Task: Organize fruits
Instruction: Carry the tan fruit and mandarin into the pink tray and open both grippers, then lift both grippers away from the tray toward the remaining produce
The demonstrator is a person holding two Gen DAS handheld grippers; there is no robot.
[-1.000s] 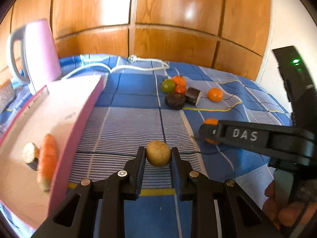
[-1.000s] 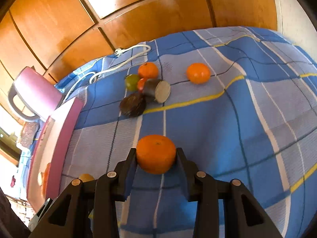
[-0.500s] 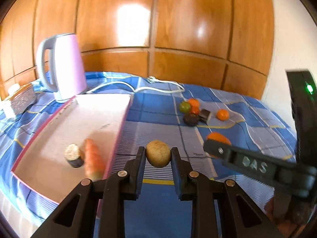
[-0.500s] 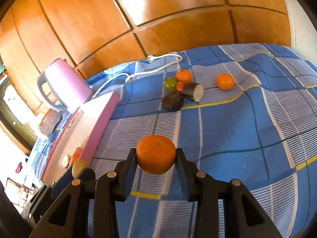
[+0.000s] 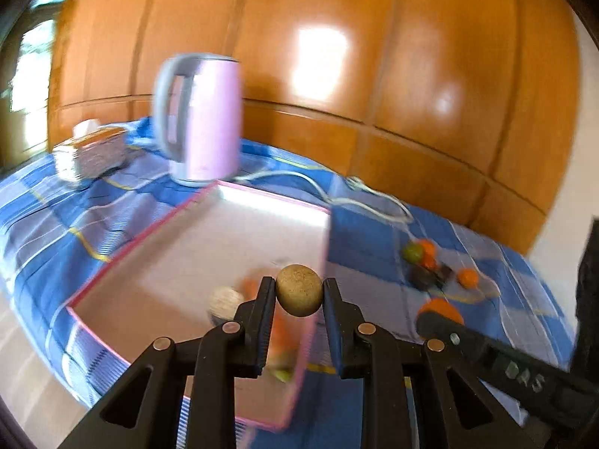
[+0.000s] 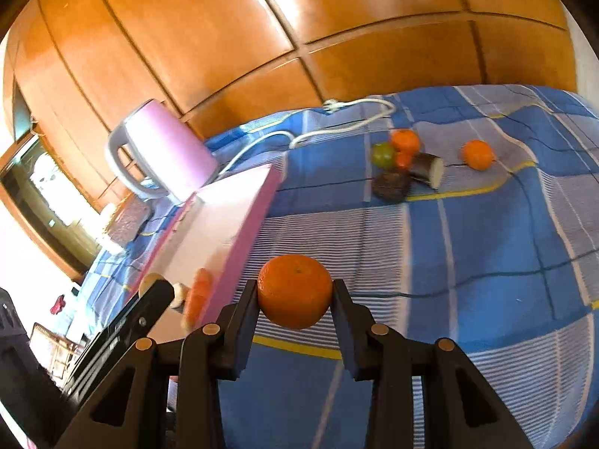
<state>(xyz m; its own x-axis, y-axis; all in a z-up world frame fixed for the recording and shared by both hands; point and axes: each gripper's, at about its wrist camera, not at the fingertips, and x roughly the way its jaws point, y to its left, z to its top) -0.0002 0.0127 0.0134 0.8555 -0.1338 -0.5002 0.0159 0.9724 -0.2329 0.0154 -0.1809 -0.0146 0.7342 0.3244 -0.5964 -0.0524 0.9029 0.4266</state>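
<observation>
My left gripper point(image 5: 298, 292) is shut on a small round brown fruit point(image 5: 298, 290), held above the near right corner of the pink tray point(image 5: 187, 262). Inside the tray lie a carrot point(image 6: 198, 293) and a pale cut piece point(image 5: 224, 299), both blurred in the left wrist view. My right gripper point(image 6: 295, 297) is shut on an orange point(image 6: 295, 295), raised over the blue checked cloth just right of the tray's pink wall point(image 6: 243, 239). The left gripper's tip point(image 6: 155, 288) shows at the left of the right wrist view.
A cluster of fruit lies farther back on the cloth: a green fruit point(image 6: 383, 154), two oranges point(image 6: 405, 140), a dark round fruit point(image 6: 391, 186), a cut dark piece point(image 6: 426, 170), and a lone orange point(image 6: 477, 154). A pink kettle point(image 5: 200, 119) with a white cord point(image 6: 337, 123) stands behind the tray.
Both grippers have risen and swung left toward the tray, each keeping its fruit. The left view now looks across the tray at the kettle.
</observation>
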